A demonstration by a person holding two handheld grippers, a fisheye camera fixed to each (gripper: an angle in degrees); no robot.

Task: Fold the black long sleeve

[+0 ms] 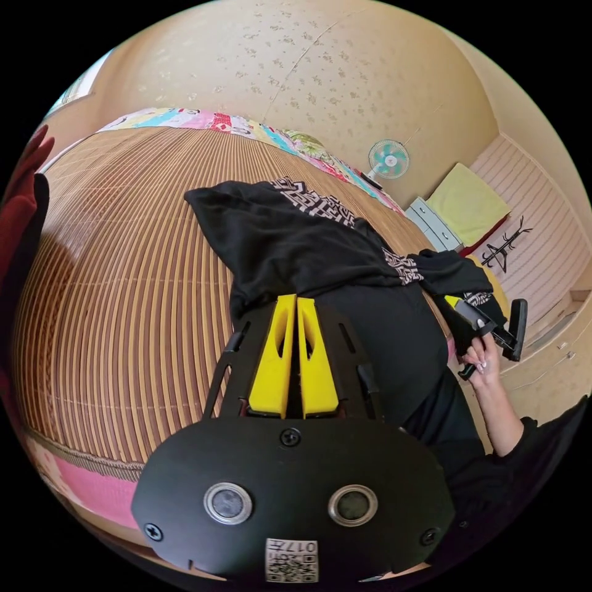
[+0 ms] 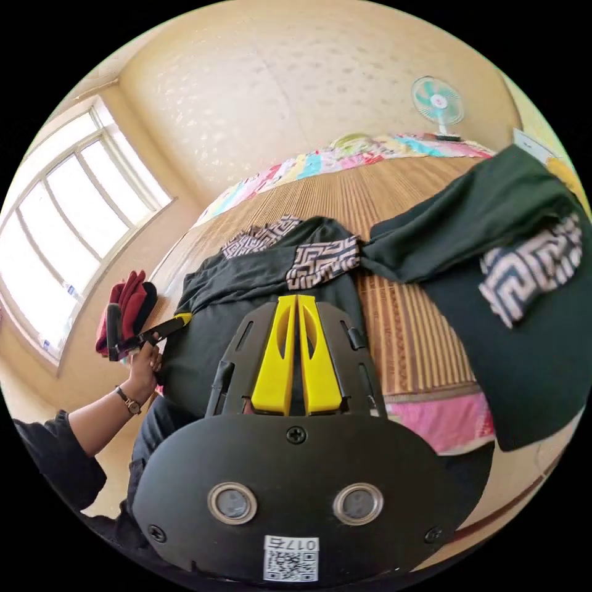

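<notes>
Black long sleeve (image 1: 308,246) lies on the bed's bamboo mat (image 1: 123,277), bunched and only partly spread, patterned bands showing on sleeves and shoulder. Left gripper view: left hand-held gripper (image 1: 295,302) has its yellow jaws pressed together at the shirt's near edge, black cloth right at the tips; looks clenched on the hem, though the pinch itself is hidden by dark fabric (so grasp is a judgement). At 3 o'clock in that view, the right hand-held gripper (image 1: 468,311), held by a hand (image 1: 484,364), has a sleeve end bunched at its jaws. Right gripper view: right hand-held gripper (image 2: 298,302) jaws closed together, tips lost against dark cloth, and a big flap of shirt (image 2: 512,259) hangs lifted at 2–3 o'clock, close to the lens; cannot tell whether its jaws truly bite fabric. Left hand-held gripper at 9 o'clock there (image 2: 179,319), tip at the shirt's edge. Red cloth pile (image 2: 126,305) beside it, fan (image 2: 438,102) at 1 o'clock. Progress: early. No neat fold visible, sleeves not tucked in, body crumpled. Left to do: flatten, fold sleeves in, fold body.
</notes>
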